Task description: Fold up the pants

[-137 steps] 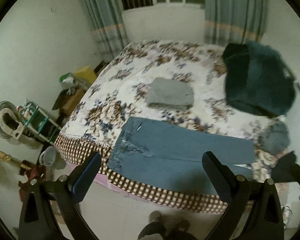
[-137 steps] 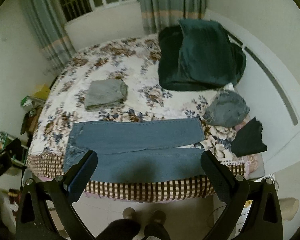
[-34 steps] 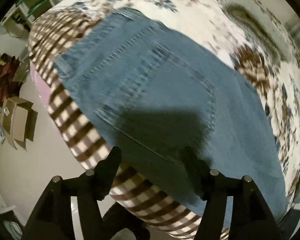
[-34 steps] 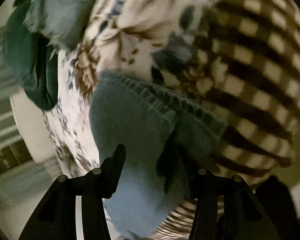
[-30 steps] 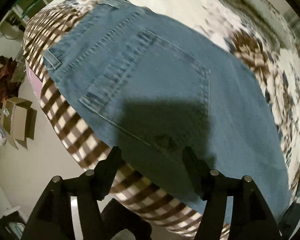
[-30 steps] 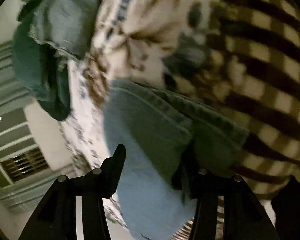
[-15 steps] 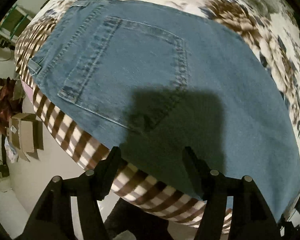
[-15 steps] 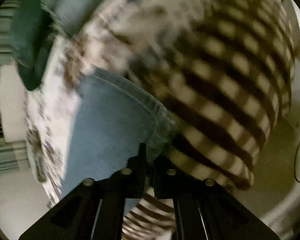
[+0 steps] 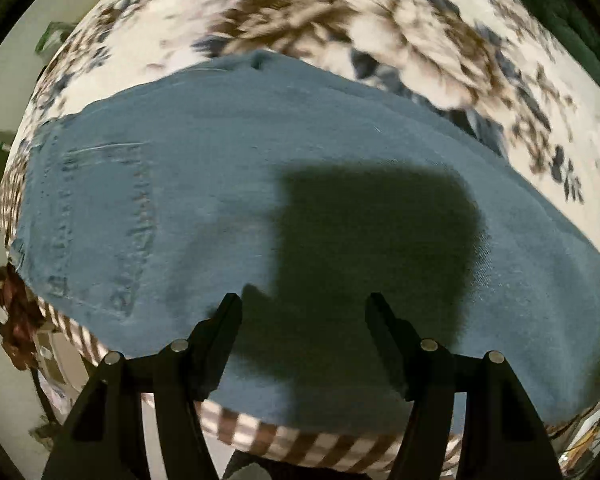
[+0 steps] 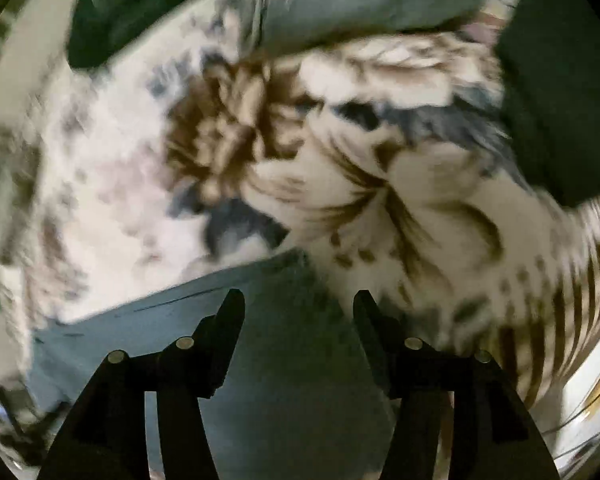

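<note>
Where jeans (image 9: 260, 184) overhang bed edge (image 9: 300, 446); both grippers spread.

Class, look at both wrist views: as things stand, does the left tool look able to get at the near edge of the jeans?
Probably yes. The left tool is open, its fingers straddling the near edge of the jeans where they overhang the checked bed border. Nothing lies between them.

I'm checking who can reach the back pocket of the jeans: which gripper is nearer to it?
Left. The left gripper hovers open just right of the back pocket on the jeans. The right gripper is open over a pocketless stretch.
</note>
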Motion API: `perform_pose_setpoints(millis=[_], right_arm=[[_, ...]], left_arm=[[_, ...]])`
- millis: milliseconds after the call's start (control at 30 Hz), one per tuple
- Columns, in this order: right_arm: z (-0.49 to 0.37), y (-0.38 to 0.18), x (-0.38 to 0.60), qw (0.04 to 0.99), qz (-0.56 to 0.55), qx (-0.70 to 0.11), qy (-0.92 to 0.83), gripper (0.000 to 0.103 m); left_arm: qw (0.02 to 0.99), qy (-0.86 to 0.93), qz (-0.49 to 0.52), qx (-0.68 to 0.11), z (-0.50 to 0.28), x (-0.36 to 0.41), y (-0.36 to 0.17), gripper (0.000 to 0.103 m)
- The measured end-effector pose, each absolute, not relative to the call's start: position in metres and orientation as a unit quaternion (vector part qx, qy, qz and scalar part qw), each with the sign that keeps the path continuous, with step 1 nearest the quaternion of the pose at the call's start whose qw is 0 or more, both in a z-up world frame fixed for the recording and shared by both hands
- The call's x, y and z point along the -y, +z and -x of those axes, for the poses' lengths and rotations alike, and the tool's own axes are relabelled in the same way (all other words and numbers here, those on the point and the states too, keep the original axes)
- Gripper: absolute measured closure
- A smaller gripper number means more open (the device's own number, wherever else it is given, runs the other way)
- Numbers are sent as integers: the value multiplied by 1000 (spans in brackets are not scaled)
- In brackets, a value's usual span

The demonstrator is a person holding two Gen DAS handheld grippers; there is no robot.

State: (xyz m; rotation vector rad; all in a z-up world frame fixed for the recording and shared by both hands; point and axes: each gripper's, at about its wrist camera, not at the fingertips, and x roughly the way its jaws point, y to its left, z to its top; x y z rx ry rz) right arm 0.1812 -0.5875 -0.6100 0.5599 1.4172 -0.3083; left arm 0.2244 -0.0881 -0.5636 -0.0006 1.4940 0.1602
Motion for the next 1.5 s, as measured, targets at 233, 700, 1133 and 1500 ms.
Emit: perform_pose_setpoints(millis=[233, 700, 1133, 1500], right_arm=[[-164, -590, 590, 772, -210, -581, -151, 90], [-196, -590, 597, 756, -272, -575, -154, 75], [-41, -618, 568, 636, -553, -513, -160, 67], [-33, -586, 551, 677, -524, -477, -198, 100]], left_arm=[[722, 78, -13, -688, -227, 115, -588, 41], [710, 78, 1, -700, -236, 73, -580, 41], [688, 162, 105, -700, -168, -26, -565, 41], [676, 172, 173, -695, -171, -70, -574, 41]])
